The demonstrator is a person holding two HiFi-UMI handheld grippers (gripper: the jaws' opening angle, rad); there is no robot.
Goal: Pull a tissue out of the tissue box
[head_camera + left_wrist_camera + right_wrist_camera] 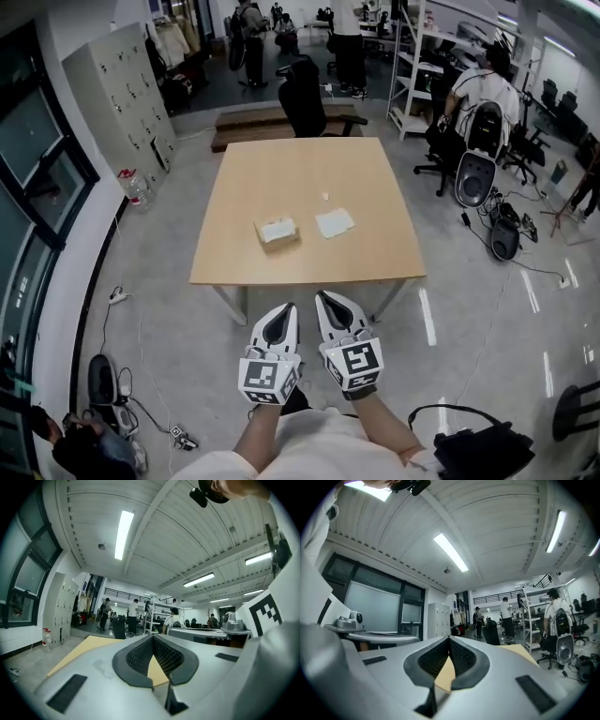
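Left gripper (pixel 285 311) and right gripper (pixel 326 300) side by side, short of the bench (pixel 300 169). Fingers pressed together, empty; my guess is carrying posture before the reach. Tissue box (pixel 277 231) sits mid-bench, loose tissue (pixel 335 223) just beside it. Path looks unobstructed. Office chair (pixel 305 98) beyond the far edge.

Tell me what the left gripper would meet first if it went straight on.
Likely the near edge of the table; if it rides higher than that, the tissue box beyond. Height is hard to judge.
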